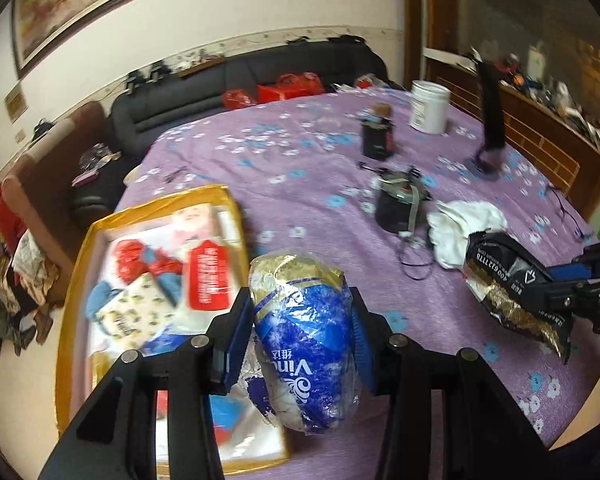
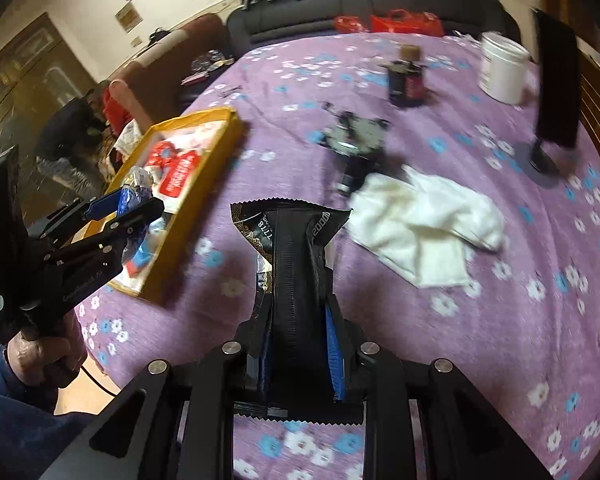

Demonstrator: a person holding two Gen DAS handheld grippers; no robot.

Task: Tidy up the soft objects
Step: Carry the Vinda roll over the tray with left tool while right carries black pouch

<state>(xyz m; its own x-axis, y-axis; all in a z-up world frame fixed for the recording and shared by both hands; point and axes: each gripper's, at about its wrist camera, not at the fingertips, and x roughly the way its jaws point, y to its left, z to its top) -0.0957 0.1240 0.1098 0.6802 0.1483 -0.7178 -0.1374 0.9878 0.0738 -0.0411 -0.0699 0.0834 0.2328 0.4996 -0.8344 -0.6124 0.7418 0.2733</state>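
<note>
Juggling two at once: left tool (image 1: pixel 304 332) clenched on crinkly blue-and-gold tissue pack (image 1: pixel 304 344), right tool (image 2: pixel 298 344) gripped black foil pouch (image 2: pixel 292 264), both over purple floral counter (image 1: pixel 300 168). Yellow-rimmed box (image 1: pixel 78 280) part filled; white cloth (image 2: pixel 424 228) left out.

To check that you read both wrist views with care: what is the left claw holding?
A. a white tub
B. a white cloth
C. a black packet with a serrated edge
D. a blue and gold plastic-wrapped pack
D: the left claw is closed on the blue and gold plastic-wrapped pack, while the black packet is in the right claw.
</note>
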